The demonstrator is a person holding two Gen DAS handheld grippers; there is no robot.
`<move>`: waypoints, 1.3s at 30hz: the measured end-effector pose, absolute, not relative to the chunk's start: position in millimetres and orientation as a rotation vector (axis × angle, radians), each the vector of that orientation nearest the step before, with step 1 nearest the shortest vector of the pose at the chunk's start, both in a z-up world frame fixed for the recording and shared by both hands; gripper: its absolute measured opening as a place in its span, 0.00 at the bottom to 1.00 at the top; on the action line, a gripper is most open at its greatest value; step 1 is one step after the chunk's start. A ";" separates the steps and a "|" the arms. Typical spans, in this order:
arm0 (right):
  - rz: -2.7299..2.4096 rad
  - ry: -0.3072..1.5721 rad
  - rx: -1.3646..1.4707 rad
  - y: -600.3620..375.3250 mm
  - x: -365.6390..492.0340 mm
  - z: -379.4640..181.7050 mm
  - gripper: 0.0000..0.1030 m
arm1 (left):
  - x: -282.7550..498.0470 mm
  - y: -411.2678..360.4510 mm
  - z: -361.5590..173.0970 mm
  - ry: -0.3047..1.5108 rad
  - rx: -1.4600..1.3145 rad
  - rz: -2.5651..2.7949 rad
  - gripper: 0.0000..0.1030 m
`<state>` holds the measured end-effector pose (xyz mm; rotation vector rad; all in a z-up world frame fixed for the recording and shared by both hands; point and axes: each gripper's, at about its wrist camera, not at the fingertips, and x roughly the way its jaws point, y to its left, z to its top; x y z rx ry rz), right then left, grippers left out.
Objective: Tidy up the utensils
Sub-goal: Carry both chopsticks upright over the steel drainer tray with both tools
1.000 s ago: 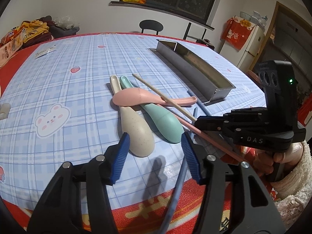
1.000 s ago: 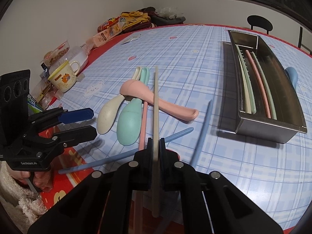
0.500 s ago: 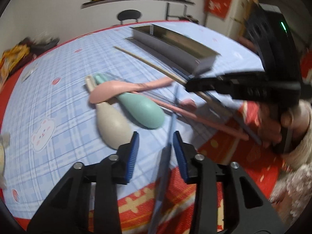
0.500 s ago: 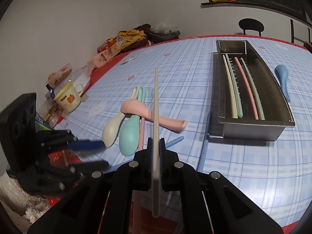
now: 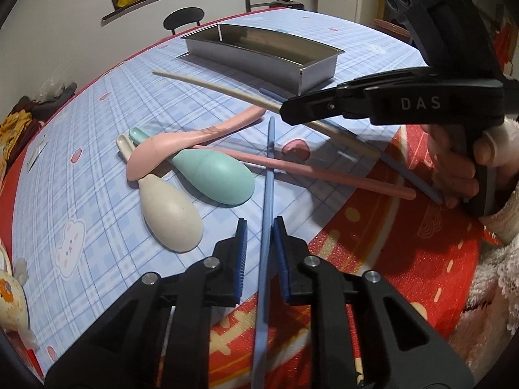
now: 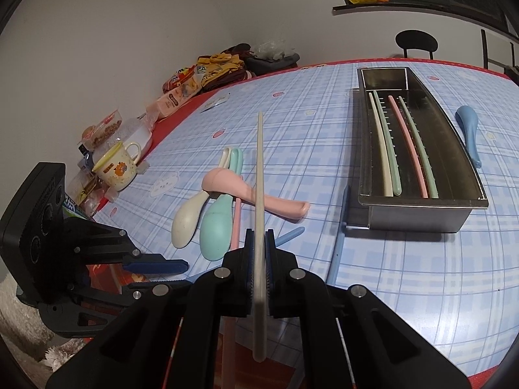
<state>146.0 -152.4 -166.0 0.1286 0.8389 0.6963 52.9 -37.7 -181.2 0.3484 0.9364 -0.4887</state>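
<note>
My left gripper points down at the table's near edge, its jaws closing around a blue chopstick. A thin gap still shows beside the pads. My right gripper is shut on a beige chopstick, held above the table. Below it lie a pink spoon, a green spoon, a beige spoon and a pink chopstick. A second blue chopstick lies before the metal tray, which holds several chopsticks. A blue spoon rests right of it.
A yellow-rimmed mug and snack packets crowd the table's left side. A red cloth hangs over the near edge. A hand grips the right tool. A black chair stands behind the table.
The left jaws have narrowed from wide apart to close around the blue chopstick, and that gripper has rolled and shifted sideways. The right gripper still holds the beige chopstick.
</note>
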 end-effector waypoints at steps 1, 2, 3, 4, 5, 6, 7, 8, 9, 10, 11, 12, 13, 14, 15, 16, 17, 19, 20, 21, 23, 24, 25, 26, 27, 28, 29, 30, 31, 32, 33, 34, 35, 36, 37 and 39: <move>0.695 0.840 0.127 -152.0 146.0 -166.1 0.07 | 53.6 -37.7 -181.2 0.937 0.351 -0.492 0.19; 0.695 0.840 0.127 -152.0 146.1 -166.2 0.07 | 54.6 -37.7 -181.0 0.940 0.355 -0.500 0.19; 0.694 0.841 0.128 -152.1 146.1 -166.2 0.07 | 54.8 -38.1 -181.1 0.942 0.358 -0.505 0.18; 0.693 0.841 0.129 -152.0 146.3 -166.3 0.07 | 55.0 -38.7 -181.0 0.942 0.366 -0.508 0.18; 0.692 0.842 0.130 -152.1 146.8 -166.5 0.07 | 55.3 -39.3 -181.0 0.942 0.373 -0.511 0.18; 0.690 0.842 0.132 -152.3 147.0 -166.6 0.07 | 55.3 -39.8 -180.9 0.942 0.381 -0.517 0.18; 0.688 0.844 0.135 -152.6 147.4 -166.9 0.07 | 55.7 -39.8 -180.9 0.943 0.384 -0.521 0.18; 0.688 0.845 0.137 -152.9 147.7 -167.1 0.07 | 55.5 -40.0 -181.1 0.943 0.383 -0.524 0.17; 0.688 0.846 0.139 -153.2 148.0 -167.3 0.07 | 55.8 -39.1 -181.2 0.944 0.378 -0.531 0.16; 0.686 0.846 0.140 -153.5 148.2 -167.5 0.07 | 57.2 -38.9 -181.2 0.944 0.373 -0.537 0.15; 0.685 0.847 0.141 -153.8 148.3 -167.6 0.07 | 56.8 -39.0 -181.3 0.942 0.371 -0.544 0.12; 0.685 0.847 0.141 -153.8 148.5 -167.6 0.07 | 55.7 -40.1 -181.7 0.939 0.376 -0.549 0.10; 0.683 0.848 0.141 -153.9 148.7 -167.7 0.07 | 53.7 -41.5 -182.0 0.933 0.388 -0.546 0.10; 0.682 0.848 0.140 -153.7 148.8 -167.9 0.07 | 52.0 -42.3 -182.0 0.930 0.398 -0.542 0.10; 0.683 0.849 0.138 -153.5 148.8 -168.0 0.07 | 51.2 -41.4 -181.4 0.937 0.394 -0.544 0.10; 0.682 0.850 0.137 -153.1 148.9 -168.3 0.07 | 50.5 -39.8 -181.4 0.945 0.382 -0.548 0.10; 0.682 0.850 0.136 -152.8 149.2 -168.3 0.07 | 49.9 -37.4 -180.9 0.956 0.370 -0.554 0.10; 0.683 0.852 0.136 -152.7 149.6 -168.8 0.07 | 45.7 -32.6 -179.8 0.972 0.368 -0.554 0.10; 0.683 0.853 0.137 -152.7 150.0 -169.0 0.07 | 42.4 -31.7 -180.3 0.977 0.373 -0.552 0.10; 0.684 0.855 0.138 -152.8 150.5 -169.2 0.07 | 38.5 -29.3 -180.2 0.984 0.380 -0.547 0.10; 0.684 0.856 0.142 -153.5 151.1 -169.7 0.07 | 32.1 -22.7 -180.3 1.001 0.381 -0.537 0.10; 0.685 0.857 0.143 -153.6 151.3 -169.8 0.07 | 28.5 -18.8 -180.2 1.009 0.382 -0.527 0.10; 0.685 0.858 0.145 -153.6 151.5 -169.9 0.07 | 24.6 -14.7 -180.2 1.015 0.382 -0.517 0.10; 0.685 0.858 0.146 -153.7 151.7 -170.0 0.07 | 22.0 -10.8 -180.1 1.020 0.377 -0.510 0.10; 0.684 0.858 0.146 -154.1 151.4 -170.2 0.07 | 18.5 -4.6 -180.0 1.029 0.360 -0.499 0.10; 0.685 0.859 0.146 -154.1 151.4 -170.2 0.07 | 15.8 0.8 -180.3 1.034 0.344 -0.491 0.10; 0.685 0.860 0.146 -153.7 150.9 -170.2 0.07 | 13.2 4.3 -180.6 1.039 0.333 -0.487 0.10; 0.686 0.861 0.144 -154.1 151.2 -170.1 0.07 | 8.6 9.6 -180.4 1.044 0.318 -0.480 0.10; 0.686 0.861 0.143 -153.8 151.0 -170.0 0.07 | 5.3 13.1 -180.4 1.047 0.311 -0.475 0.10; 0.686 0.862 0.141 -153.3 150.9 -170.0 0.07 | 2.1 15.7 -180.2 1.048 0.307 -0.471 0.10; 0.687 0.864 0.139 -152.8 150.8 -170.0 0.07 | -1.3 19.3 -180.1 1.052 0.297 -0.462 0.10; 0.688 0.866 0.138 -152.6 150.9 -170.1 0.07 | -4.0 22.6 -180.0 1.056 0.286 -0.455 0.10; 0.687 0.866 0.137 -152.3 151.0 -170.1 0.07 | -5.1 24.7 -179.8 1.058 0.279 -0.449 0.10; 0.687 0.866 0.136 -152.2 150.8 -170.1 0.07 | -8.2 29.1 -179.6 1.062 0.265 -0.437 0.10; 0.686 0.866 0.136 -151.9 150.6 -169.9 0.07 | -10.5 32.6 -179.3 1.062 0.253 -0.429 0.10; 0.686 0.866 0.139 -152.0 150.7 -169.9 0.07 | -14.3 37.7 -177.2 1.059 0.217 -0.423 0.10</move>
